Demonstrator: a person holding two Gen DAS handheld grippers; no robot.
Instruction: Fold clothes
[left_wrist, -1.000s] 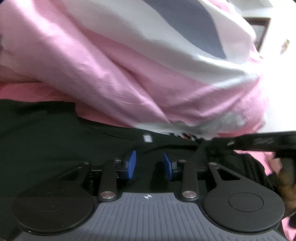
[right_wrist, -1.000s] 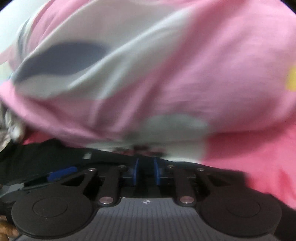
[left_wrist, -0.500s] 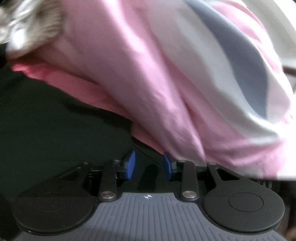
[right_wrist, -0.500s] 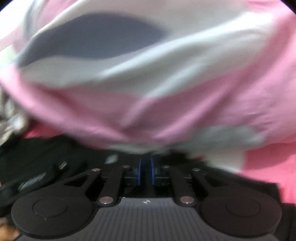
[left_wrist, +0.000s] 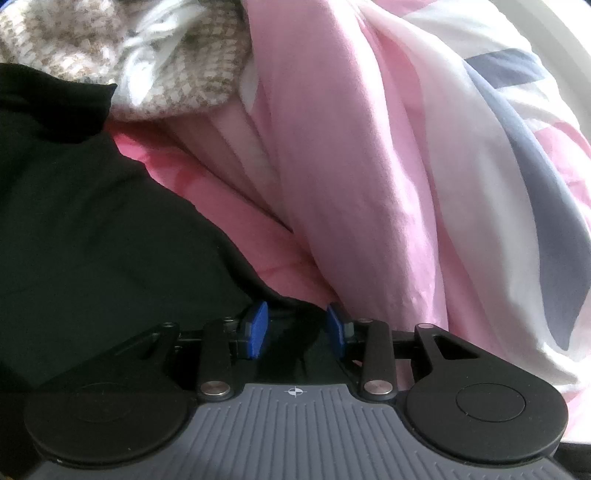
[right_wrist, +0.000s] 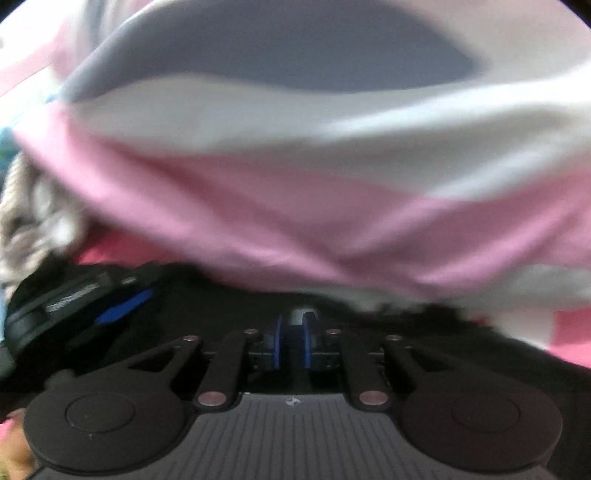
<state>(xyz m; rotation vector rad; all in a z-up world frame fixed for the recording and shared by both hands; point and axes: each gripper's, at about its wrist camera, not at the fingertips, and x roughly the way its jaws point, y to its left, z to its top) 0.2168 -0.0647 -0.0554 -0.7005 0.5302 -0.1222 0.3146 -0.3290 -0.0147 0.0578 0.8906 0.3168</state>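
A pale pink garment with white and grey-blue patches (left_wrist: 369, 177) hangs in folds across the right of the left wrist view and fills the top of the blurred right wrist view (right_wrist: 295, 206). My left gripper (left_wrist: 297, 328) is open over a black garment (left_wrist: 81, 229), its blue pads apart with nothing between them. My right gripper (right_wrist: 291, 345) has its pads nearly together, with a small grey-white bit of cloth pinched between them; it looks like the pale pink garment's lower edge. The left gripper (right_wrist: 74, 299) shows at the left of the right wrist view.
A brighter pink cloth (left_wrist: 221, 206) lies under the black garment and shows again at the lower right (right_wrist: 569, 332). A beige and white knitted piece (left_wrist: 155, 62) sits at the back left. Black cloth (right_wrist: 229, 306) lies under the right gripper.
The pale pink garment has moved right in the left wrist view and the knitted piece has come into view. In the right wrist view the garment has risen and drawn closer.
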